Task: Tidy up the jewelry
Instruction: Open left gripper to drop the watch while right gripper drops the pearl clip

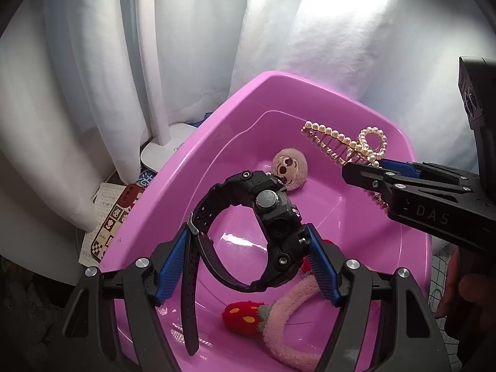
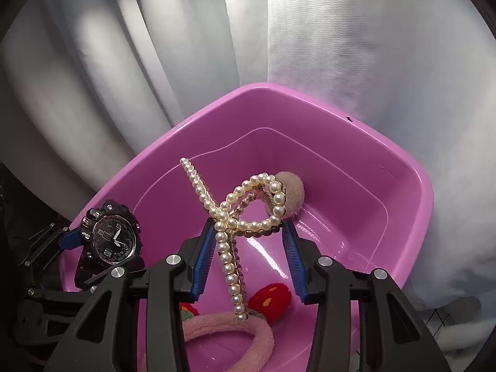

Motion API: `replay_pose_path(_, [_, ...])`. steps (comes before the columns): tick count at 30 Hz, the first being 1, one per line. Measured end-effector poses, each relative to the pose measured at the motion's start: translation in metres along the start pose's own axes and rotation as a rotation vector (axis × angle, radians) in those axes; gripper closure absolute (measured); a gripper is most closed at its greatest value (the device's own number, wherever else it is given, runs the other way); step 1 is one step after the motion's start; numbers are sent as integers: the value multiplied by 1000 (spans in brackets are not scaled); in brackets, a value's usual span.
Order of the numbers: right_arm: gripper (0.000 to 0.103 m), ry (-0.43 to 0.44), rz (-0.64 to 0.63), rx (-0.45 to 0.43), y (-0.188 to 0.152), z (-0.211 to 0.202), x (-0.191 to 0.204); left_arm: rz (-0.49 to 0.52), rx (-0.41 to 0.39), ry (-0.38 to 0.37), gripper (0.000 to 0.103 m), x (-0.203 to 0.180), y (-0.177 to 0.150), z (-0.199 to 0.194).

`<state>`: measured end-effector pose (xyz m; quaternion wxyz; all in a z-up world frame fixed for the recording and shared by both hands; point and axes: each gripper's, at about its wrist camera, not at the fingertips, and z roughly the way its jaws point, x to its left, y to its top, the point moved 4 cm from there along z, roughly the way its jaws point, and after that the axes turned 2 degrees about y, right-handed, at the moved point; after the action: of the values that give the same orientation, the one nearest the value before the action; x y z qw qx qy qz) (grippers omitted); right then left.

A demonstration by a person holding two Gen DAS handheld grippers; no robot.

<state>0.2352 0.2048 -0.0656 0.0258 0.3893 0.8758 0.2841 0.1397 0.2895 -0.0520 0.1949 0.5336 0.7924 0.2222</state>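
**Holding a watch and a pearl clip over the pink basin**

Hanging between the blue pads of the left gripper (image 1: 248, 266), the black wristwatch (image 1: 272, 217) was clamped across case and strap above the pink basin (image 1: 198, 161). It looked heavy and stiff, its strap tail dangling; the case seemed the surest hold. The right gripper (image 2: 248, 248) pinched the pearl hair claw (image 2: 235, 217) at its loop; it seemed light, slippery and fragile. Below lay a strawberry headband (image 1: 285, 319) at 6 o'clock and a plush face clip (image 1: 290, 170) at 12, crowding the floor. White curtains (image 1: 93, 93) hung behind.
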Motion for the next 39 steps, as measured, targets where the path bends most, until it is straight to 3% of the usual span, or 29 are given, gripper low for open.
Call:
replay_pose_path(7, [61, -20, 25, 101, -2, 25, -5, -15, 52, 20, 33, 7, -4, 10])
replay_pose_path(17, [61, -35, 42, 161, -7, 38, -11, -2, 74, 49, 31, 9, -8, 14])
replay_pose_path(20, [56, -20, 55, 154, -6, 38, -12, 3, 85, 60, 28, 9, -8, 15])
replay_pose_path(22, [39, -15, 40, 154, -5, 34, -7, 2, 93, 58, 20, 9, -8, 16])
replay_pose_path(24, [35, -45, 22, 152, -5, 32, -3, -9, 87, 63, 9, 11, -7, 13])
replay_pose_path(39, [35, -57, 20, 129, -1, 23, -2, -15, 49, 67, 9, 14, -12, -10])
